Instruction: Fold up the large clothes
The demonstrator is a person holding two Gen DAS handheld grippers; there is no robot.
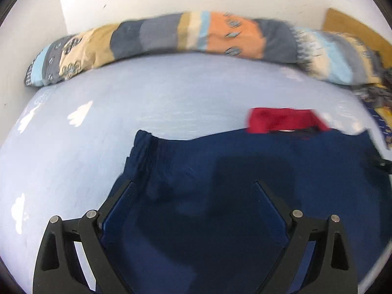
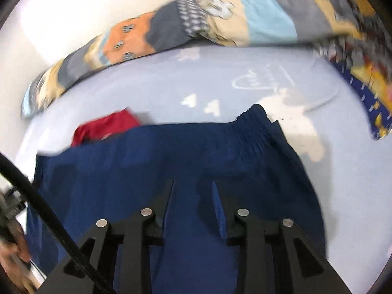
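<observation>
A navy blue garment [image 1: 220, 166] lies spread flat on the light blue bed sheet [image 1: 147, 103], its gathered hem towards the far side. My left gripper [image 1: 193, 183] hovers over the garment's left part, jaws wide open and holding nothing. In the right wrist view the same navy garment [image 2: 171, 152] fills the foreground. My right gripper [image 2: 193, 183] is over its middle, jaws a narrow gap apart, with only the cloth below showing between them. A red garment [image 1: 281, 120] [image 2: 105, 125] lies just beyond the navy one's far edge.
A long patchwork blanket roll [image 1: 196, 34] [image 2: 171, 27] runs along the white wall at the back of the bed. A blue and yellow patterned cloth [image 2: 372, 103] lies at the right. A person's hand [image 2: 12, 257] and a black cable [image 2: 49, 215] are at lower left.
</observation>
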